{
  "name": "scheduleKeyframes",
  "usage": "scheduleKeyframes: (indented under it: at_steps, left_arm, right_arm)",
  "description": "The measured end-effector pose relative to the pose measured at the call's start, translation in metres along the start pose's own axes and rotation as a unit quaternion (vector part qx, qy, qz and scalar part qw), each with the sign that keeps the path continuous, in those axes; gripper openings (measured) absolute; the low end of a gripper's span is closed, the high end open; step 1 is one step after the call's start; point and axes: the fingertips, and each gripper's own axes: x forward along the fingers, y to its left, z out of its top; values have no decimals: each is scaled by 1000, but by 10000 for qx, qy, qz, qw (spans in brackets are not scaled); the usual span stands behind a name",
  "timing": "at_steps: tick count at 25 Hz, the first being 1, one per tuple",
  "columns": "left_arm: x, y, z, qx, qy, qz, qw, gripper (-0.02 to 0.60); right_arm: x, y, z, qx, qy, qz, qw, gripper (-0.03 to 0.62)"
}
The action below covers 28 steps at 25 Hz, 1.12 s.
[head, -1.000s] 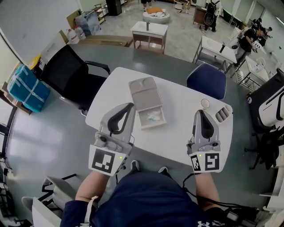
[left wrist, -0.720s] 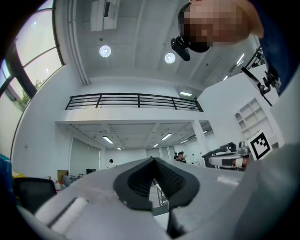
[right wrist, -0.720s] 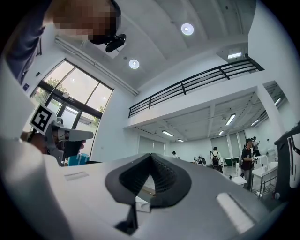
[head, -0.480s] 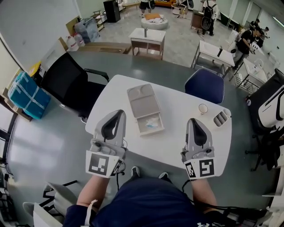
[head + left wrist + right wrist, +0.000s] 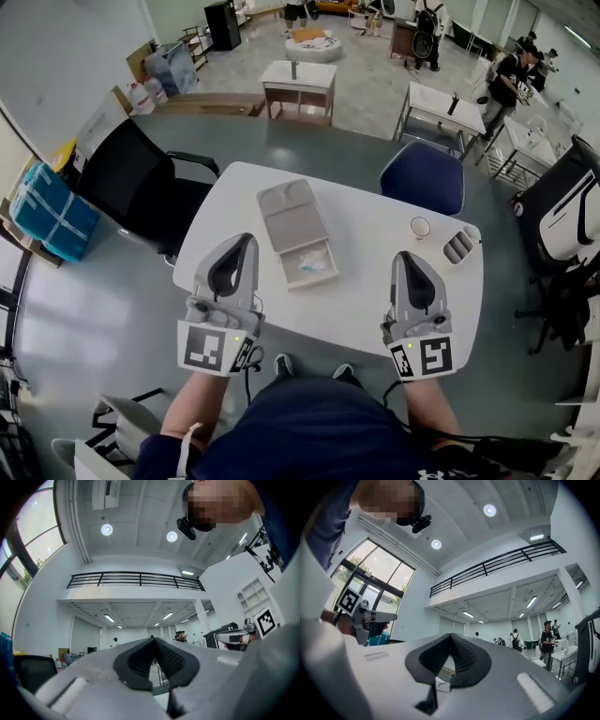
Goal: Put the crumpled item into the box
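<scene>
My left gripper (image 5: 241, 242) and right gripper (image 5: 410, 258) both have their fingers shut tight, holding nothing. The crumpled item (image 5: 312, 265) lies inside the open box (image 5: 286, 211) on the desk (image 5: 375, 234).

Looks like a big open office hall, perhaps a lab. Holds white tables (image 5: 375, 272), swivel chairs (image 5: 131, 183) and people (image 5: 511, 80) standing at desks farther back. Rises to a high ceiling with round lights (image 5: 107, 529), a railed balcony (image 5: 136, 579) and tall windows (image 5: 379, 571).
</scene>
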Motion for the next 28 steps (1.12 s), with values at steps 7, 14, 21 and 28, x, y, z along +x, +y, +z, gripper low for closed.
scheduleKeyframes:
  at_steps: [7, 14, 21, 28]
  left_arm:
    - [2, -2, -2, 0, 39, -34, 10000, 2]
    - [3, -2, -6, -6, 86, -4, 10000, 2]
    - [8, -6, -11, 10, 158, 15, 9999, 2]
    - [8, -6, -11, 29, 138, 43, 9999, 2]
  right_arm:
    - [0, 0, 0, -7, 16, 63, 10000, 2]
    - [1, 0, -4, 41, 35, 94, 9999, 2]
    - [1, -8, -8, 89, 52, 80, 9999, 2]
    - [0, -9, -9, 98, 25, 91, 9999, 2]
